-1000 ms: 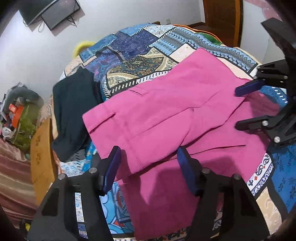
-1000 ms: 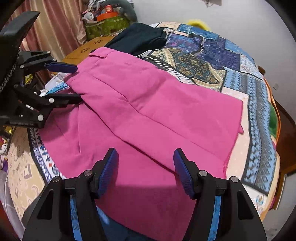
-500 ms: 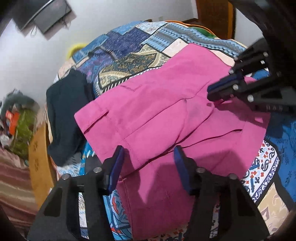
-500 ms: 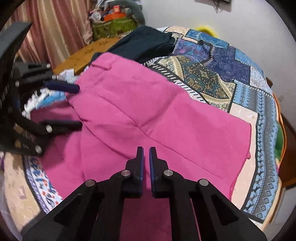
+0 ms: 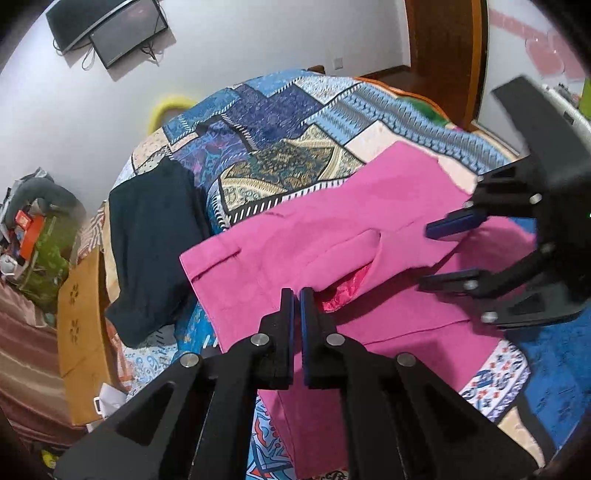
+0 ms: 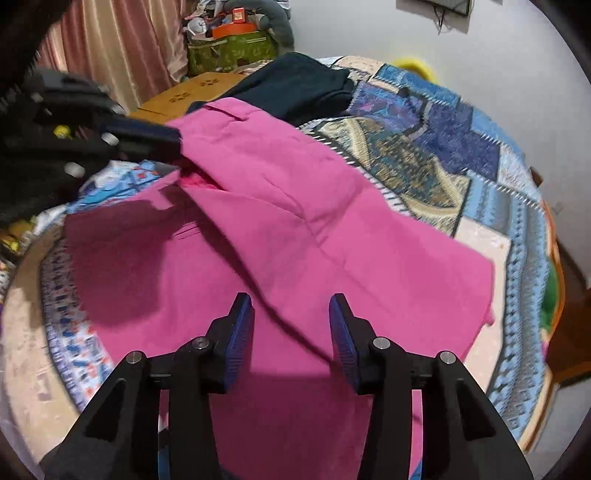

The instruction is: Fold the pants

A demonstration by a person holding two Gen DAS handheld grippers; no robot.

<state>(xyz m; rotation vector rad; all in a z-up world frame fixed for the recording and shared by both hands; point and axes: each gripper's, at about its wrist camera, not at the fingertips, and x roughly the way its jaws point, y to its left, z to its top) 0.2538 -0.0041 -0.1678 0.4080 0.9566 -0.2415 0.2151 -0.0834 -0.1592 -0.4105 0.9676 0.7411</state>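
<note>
The pink pants (image 5: pixel 332 236) lie half folded on the patchwork bedspread (image 5: pixel 273 122), one leg laid over the other. My left gripper (image 5: pixel 297 295) is shut at the waist edge of the top layer; a fold lifts there and red lining shows. In the right wrist view it (image 6: pixel 173 144) pinches the pants (image 6: pixel 295 221) at that edge. My right gripper (image 6: pixel 291 314) is open, just above the pants near the leg ends, holding nothing. It also shows in the left wrist view (image 5: pixel 443 251), jaws apart over the cloth.
A dark folded garment (image 5: pixel 155 236) lies on the bed beyond the waistband. A wooden table (image 5: pixel 81 332) stands beside the bed, with clutter and a green bag (image 6: pixel 229 51) behind. A wall TV (image 5: pixel 110 29) and a wooden door (image 5: pixel 443 55) are in the background.
My left gripper went from open to shut on the pants' waist edge and lifted it slightly. My right gripper closed half a second ago and is open again.
</note>
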